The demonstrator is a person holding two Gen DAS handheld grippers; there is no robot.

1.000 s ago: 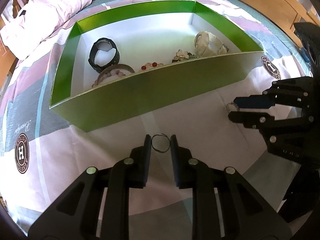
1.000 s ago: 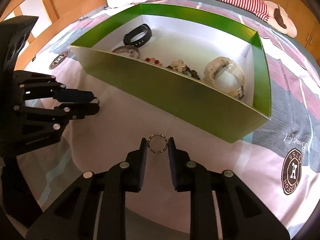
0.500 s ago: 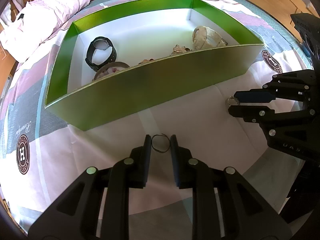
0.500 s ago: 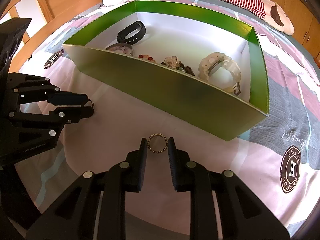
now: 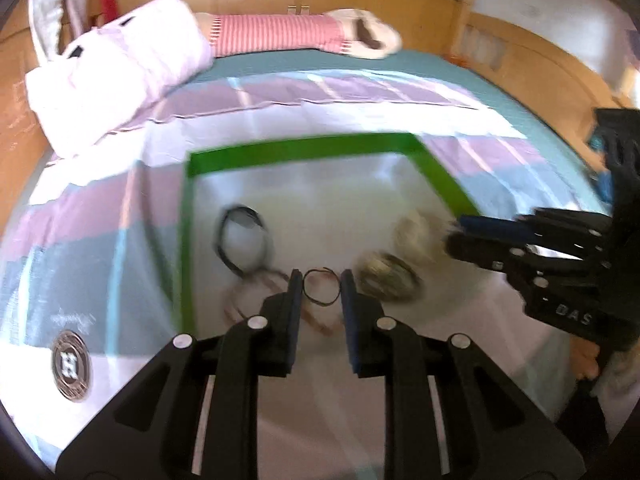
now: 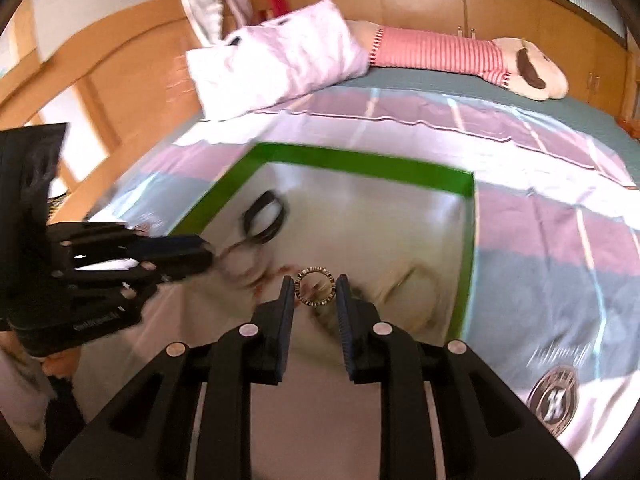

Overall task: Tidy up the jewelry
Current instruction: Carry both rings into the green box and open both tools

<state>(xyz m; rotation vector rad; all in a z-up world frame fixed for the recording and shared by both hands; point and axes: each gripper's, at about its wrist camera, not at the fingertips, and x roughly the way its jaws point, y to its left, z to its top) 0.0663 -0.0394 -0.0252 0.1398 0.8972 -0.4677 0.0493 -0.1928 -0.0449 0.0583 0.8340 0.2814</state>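
Observation:
My left gripper point(image 5: 320, 286) is shut on a thin dark wire ring point(image 5: 316, 303), held upright between its pads. My right gripper point(image 6: 315, 286) is shut on a gold studded ring point(image 6: 315, 269). Both hang over the white inside of the green box point(image 5: 304, 152) point(image 6: 360, 160) on the bed. In the box lie a black band point(image 5: 240, 240) point(image 6: 266, 216), a pale watch point(image 6: 408, 288) and blurred beaded bracelets point(image 5: 384, 276). The right gripper point(image 5: 452, 236) shows at the right of the left wrist view. The left gripper point(image 6: 208, 256) shows at the left of the right wrist view.
The box rests on a pink, grey and white bedsheet point(image 5: 100, 208) with round logos. A pink pillow point(image 6: 276, 64) and a striped plush toy point(image 6: 440, 52) lie at the head of the bed. Wooden panels point(image 5: 520, 52) surround it.
Both grippers rose and moved forward from in front of the box's near wall to above its inside, each still gripping its ring. The views tilted up and show more of the room.

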